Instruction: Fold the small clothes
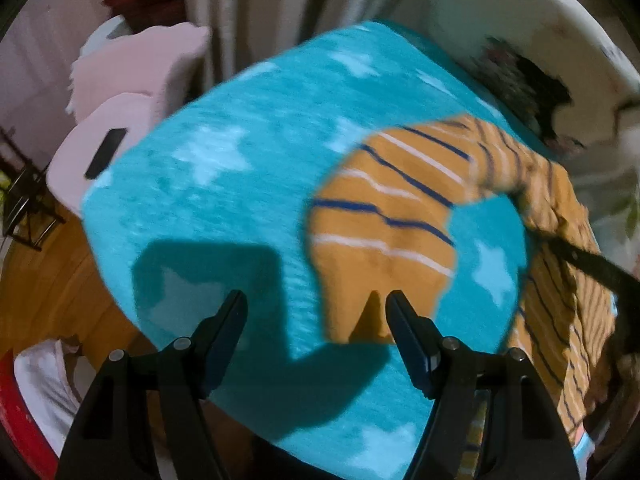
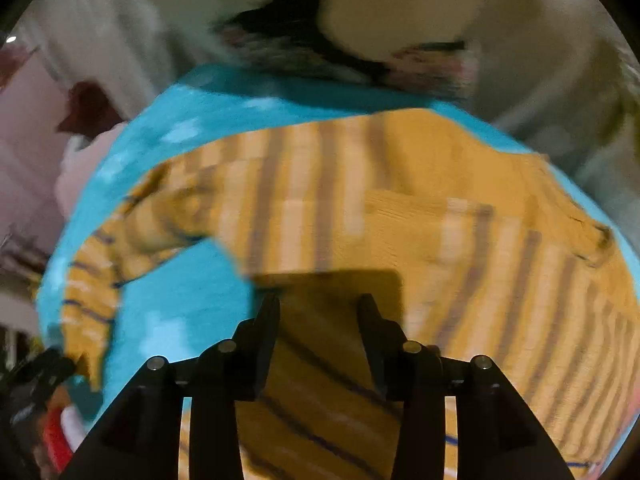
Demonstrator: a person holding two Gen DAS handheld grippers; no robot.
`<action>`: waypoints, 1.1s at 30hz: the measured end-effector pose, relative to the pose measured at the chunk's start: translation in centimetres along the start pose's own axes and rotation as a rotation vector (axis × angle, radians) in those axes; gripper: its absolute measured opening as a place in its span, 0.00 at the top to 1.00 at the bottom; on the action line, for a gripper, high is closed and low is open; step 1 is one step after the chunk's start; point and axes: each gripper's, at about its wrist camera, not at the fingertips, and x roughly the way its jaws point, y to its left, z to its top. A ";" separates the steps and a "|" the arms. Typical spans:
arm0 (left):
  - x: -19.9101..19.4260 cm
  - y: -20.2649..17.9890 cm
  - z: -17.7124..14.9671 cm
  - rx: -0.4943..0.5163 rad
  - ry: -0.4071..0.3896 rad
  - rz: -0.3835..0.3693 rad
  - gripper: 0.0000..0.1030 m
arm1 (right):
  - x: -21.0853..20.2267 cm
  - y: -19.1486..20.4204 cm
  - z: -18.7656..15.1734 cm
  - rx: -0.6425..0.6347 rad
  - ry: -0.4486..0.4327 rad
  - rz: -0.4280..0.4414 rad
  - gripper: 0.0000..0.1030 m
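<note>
Two black fingers of the left gripper [image 1: 316, 312] sit at the bottom of the left wrist view. They are spread wide and hold nothing. Just past them lies the cuff of the orange striped shirt [image 1: 384, 216]. The right finger [image 1: 400, 320] is just beside that cuff, and I cannot tell if it touches. The shirt lies on a blue blanket [image 1: 224, 184] with pale stars. The sleeve curls to the right, where the body of the shirt hangs over the blanket edge. A dark bar [image 1: 588, 264] crosses the shirt there. It may be part of the other gripper, but I cannot be sure. Pink cushions [image 1: 140, 76] sit far off to the left. Everything is smeared, so edges are hard to find.

Black fingers of the right gripper [image 2: 319, 312] fill the bottom of the right wrist view. They are spread too, with nothing pinched between them. They hang right over the shirt body [image 2: 400, 208], and their shadow falls on the cloth. I cannot tell if the tips touch it. The sleeve runs off to the left over the blanket [image 2: 180, 304]. The shirt is cut off on the right and at the bottom.

What could go wrong? The blanket is soft and fuzzy, so a gripper may pinch it along with the shirt. A grab at the cuff tip could slip off. The part hanging over the edge could pull the whole shirt down.
</note>
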 end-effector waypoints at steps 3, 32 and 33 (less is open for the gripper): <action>-0.1 2.0 0.8 -0.053 -0.012 0.030 0.31 | 0.0 2.7 0.0 -0.046 0.009 0.055 0.57; -1.0 4.3 1.6 -0.084 -0.022 0.050 0.31 | -2.5 13.5 -1.1 -0.092 0.044 0.407 0.91; -1.1 3.7 1.7 -0.072 -0.025 0.044 0.31 | -4.7 12.0 -0.5 -0.081 -0.002 0.401 0.91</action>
